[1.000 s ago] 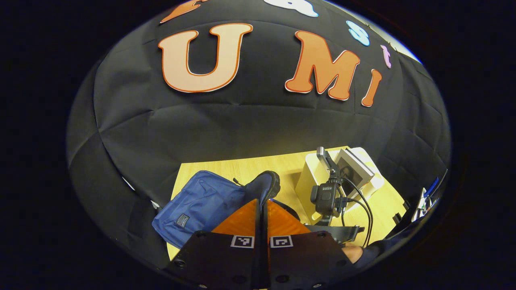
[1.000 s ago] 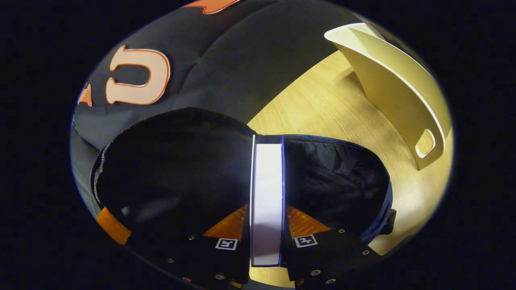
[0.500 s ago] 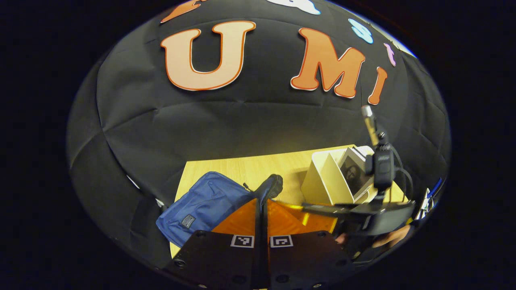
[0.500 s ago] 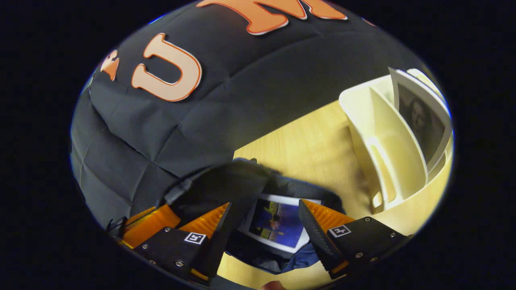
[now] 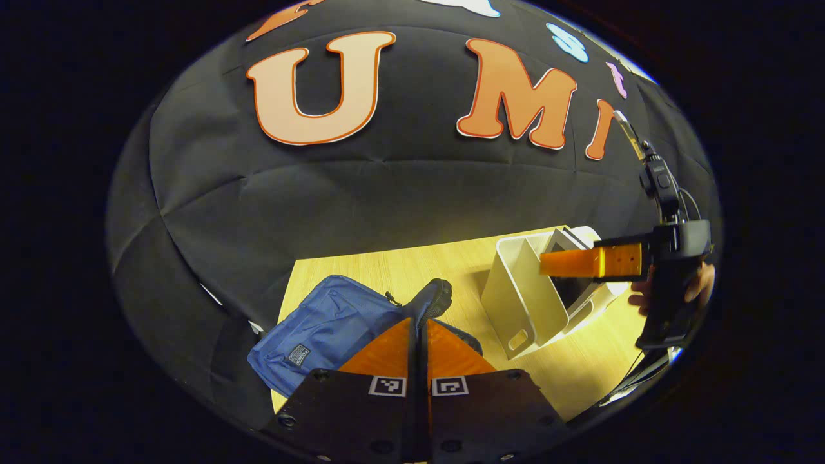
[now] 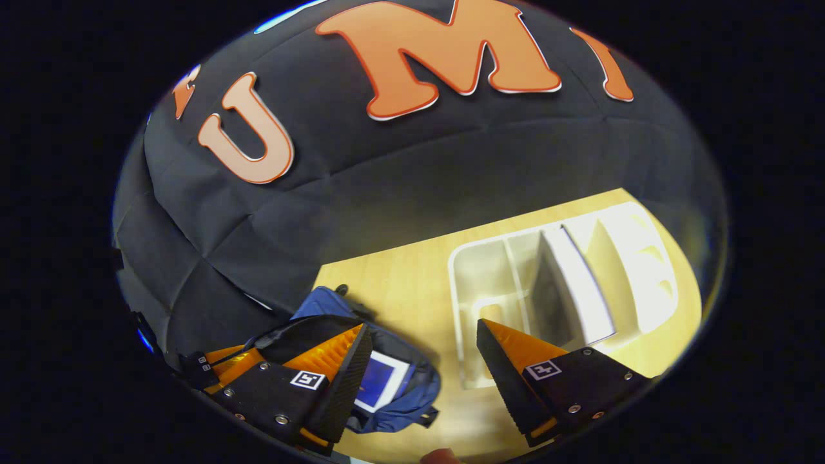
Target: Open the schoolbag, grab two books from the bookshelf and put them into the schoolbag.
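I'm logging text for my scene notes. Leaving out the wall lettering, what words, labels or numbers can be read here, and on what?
Patch on the schoolbag: too small to read.
Square markers on the left gripper and right gripper: coded patterns, no words.
Cover of the book in the schoolbag: a picture, no legible text.
Nothing here can be quoted.

The left gripper view sits low by the bag [image 5: 329, 325], facing the wall. The right gripper view looks down from higher. Both share bag, shelf [image 6: 561, 283] and table [image 5: 387, 270].
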{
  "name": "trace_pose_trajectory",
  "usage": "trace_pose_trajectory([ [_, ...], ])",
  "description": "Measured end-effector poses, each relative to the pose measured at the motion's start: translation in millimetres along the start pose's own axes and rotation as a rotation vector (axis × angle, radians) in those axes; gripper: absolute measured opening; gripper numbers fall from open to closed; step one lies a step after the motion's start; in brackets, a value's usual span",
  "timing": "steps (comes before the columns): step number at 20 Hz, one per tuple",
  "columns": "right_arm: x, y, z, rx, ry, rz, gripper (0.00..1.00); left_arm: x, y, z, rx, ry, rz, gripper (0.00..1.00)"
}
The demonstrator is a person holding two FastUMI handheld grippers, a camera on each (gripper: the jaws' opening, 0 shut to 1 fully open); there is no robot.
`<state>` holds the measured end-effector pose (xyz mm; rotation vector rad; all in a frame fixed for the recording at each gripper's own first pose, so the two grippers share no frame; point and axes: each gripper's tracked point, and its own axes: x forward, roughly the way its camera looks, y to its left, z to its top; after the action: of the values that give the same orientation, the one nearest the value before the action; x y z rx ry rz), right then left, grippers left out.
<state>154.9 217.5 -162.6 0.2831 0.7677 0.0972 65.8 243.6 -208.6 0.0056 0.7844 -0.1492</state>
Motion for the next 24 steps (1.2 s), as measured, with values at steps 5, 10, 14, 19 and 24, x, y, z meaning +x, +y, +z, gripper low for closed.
trace_pose_trajectory([
  [5, -8, -71, 24, -0.118, 0.024, -0.175, 0.97, 1, -1, -3, -0.008, 0.004, 0.008, 0.00],
  [10, 8, -113, 21, -0.210, 0.110, -0.267, 0.97, 2, -4, -8, -0.022, 0.012, 0.014, 0.00],
  [14, 20, -131, 8, -0.239, 0.197, -0.303, 0.97, 3, -4, -11, -0.036, 0.017, 0.018, 0.00],
  [19, 38, -142, -3, -0.261, 0.272, -0.327, 0.98, 3, -7, -16, -0.056, 0.022, 0.015, 0.00],
  [24, 45, -139, -19, -0.209, 0.360, -0.296, 0.41, 4, -10, -20, -0.085, 0.021, 0.006, 0.01],
])
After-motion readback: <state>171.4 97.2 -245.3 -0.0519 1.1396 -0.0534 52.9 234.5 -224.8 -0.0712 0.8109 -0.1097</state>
